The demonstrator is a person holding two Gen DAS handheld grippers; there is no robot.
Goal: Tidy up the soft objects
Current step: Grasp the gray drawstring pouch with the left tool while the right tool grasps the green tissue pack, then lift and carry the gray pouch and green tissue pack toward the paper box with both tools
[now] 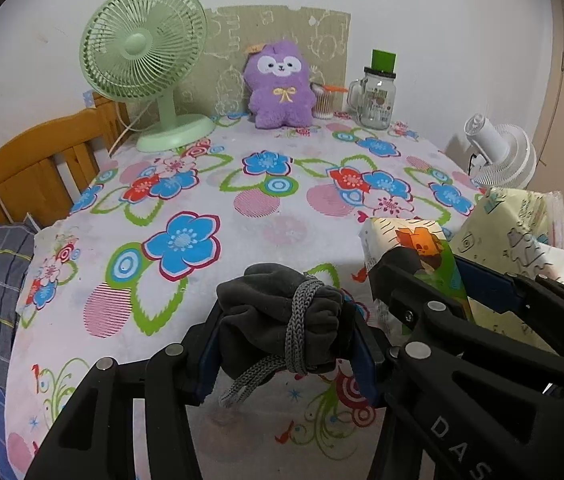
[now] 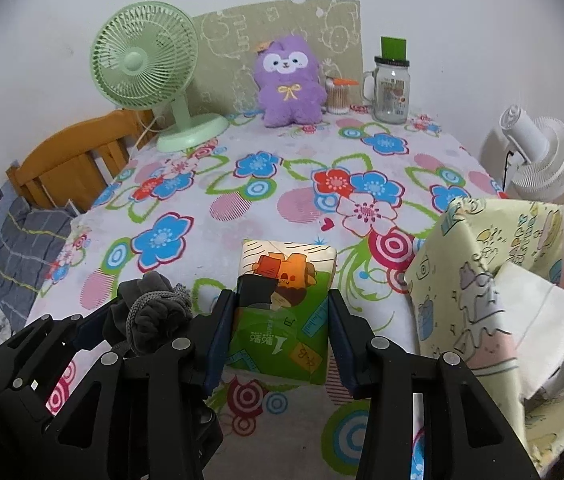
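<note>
Two grippers work side by side low over the near edge of the table (image 1: 282,236), both pointing toward its far edge. The left gripper (image 1: 286,334) pinches a dark grey cloth bundle (image 1: 277,316) tied with a grey cord (image 1: 300,320); the bundle fills the gap between both fingers, and the cord's loose end hangs below. The right gripper (image 2: 279,320) straddles a green tissue pack (image 2: 284,308) lying on the flowered tablecloth; whether its fingers press the pack or only flank it cannot be determined. One black finger of the left gripper overlaps the pack's upper left corner in the right wrist view.

At the near right corner a pale yellow fabric bin (image 2: 478,276) holds a white folded sheet (image 2: 542,312); its lower contents are cut off. Along the far edge stand a green fan (image 1: 143,52), a purple plush (image 1: 279,86), a cotton swab holder (image 1: 324,102) and a glass mug jar (image 1: 378,98), whose contents are unclear.
</note>
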